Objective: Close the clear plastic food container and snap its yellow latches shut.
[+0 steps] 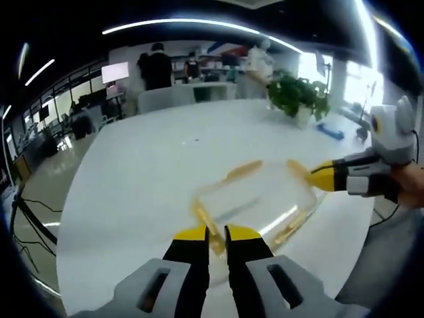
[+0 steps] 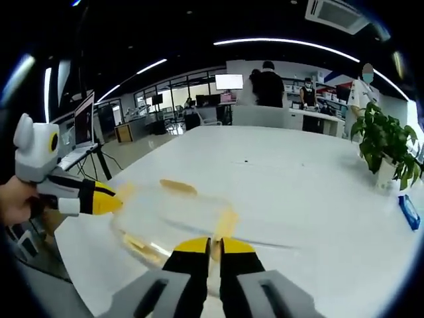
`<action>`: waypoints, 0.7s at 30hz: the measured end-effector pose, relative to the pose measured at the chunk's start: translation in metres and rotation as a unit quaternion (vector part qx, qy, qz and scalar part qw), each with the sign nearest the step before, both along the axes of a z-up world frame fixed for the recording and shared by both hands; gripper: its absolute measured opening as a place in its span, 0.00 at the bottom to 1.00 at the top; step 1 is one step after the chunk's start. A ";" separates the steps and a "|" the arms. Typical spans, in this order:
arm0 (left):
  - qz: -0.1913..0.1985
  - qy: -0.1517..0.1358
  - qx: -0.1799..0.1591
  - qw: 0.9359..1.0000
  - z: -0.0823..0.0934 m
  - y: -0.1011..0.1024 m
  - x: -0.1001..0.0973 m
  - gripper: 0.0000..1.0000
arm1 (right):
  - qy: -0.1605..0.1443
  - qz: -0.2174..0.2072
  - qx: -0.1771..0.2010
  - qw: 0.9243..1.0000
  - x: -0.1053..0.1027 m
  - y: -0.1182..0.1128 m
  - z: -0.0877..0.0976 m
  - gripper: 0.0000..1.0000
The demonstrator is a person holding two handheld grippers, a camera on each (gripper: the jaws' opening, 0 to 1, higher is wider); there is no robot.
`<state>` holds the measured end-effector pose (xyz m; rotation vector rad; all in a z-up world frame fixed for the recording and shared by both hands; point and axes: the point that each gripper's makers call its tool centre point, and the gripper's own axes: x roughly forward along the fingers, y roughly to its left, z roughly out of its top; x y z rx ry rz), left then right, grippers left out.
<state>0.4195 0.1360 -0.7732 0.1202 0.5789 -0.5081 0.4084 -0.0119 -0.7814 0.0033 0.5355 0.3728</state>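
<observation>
A clear container (image 1: pixel 255 202) sits on the white table (image 1: pixel 152 192), close to the edge where the person stands. Its lid looks to be on, though blur makes that hard to confirm. Yellow latches stick out around it: in the left gripper view one latch (image 1: pixel 244 169) lies at the far side, one (image 1: pixel 202 218) at the near end just ahead of the jaws, and one (image 1: pixel 291 225) along the right side.

The left gripper (image 1: pixel 216 233) points at the near end of the container. Its yellow-tipped jaws stand almost together, with a thin gap between them in line with the near latch; whether they pinch it I cannot tell.

In the right gripper view, the right gripper (image 2: pixel 216 246) comes at the container (image 2: pixel 175 215) from the other end. Its jaws are also nearly together, and a latch (image 2: pixel 225 224) rises just beyond the tips; contact is unclear. The left gripper (image 2: pixel 106 197) enters that view from the left, its tip at the container's end.

In the left gripper view the right gripper (image 1: pixel 322 177) reaches in from the right, its yellow tip at the container's far right corner.

A potted plant (image 1: pixel 298 96) stands further down the table, with a blue object (image 1: pixel 329 130) beside it. People (image 2: pixel 268 83) stand at the far end of the room.
</observation>
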 end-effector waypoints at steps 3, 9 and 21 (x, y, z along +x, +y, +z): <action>-0.009 0.002 0.000 1.000 -0.001 -0.009 -0.002 0.06 | 0.000 -0.006 -0.001 1.000 0.000 -0.008 -0.001 0.01; -0.027 0.004 -0.003 1.000 0.000 -0.023 -0.001 0.06 | 0.003 -0.016 -0.002 1.000 -0.001 -0.023 -0.005 0.01; -0.052 0.007 -0.004 0.999 0.000 -0.046 -0.004 0.06 | 0.002 -0.032 -0.015 0.999 -0.004 -0.045 -0.006 0.00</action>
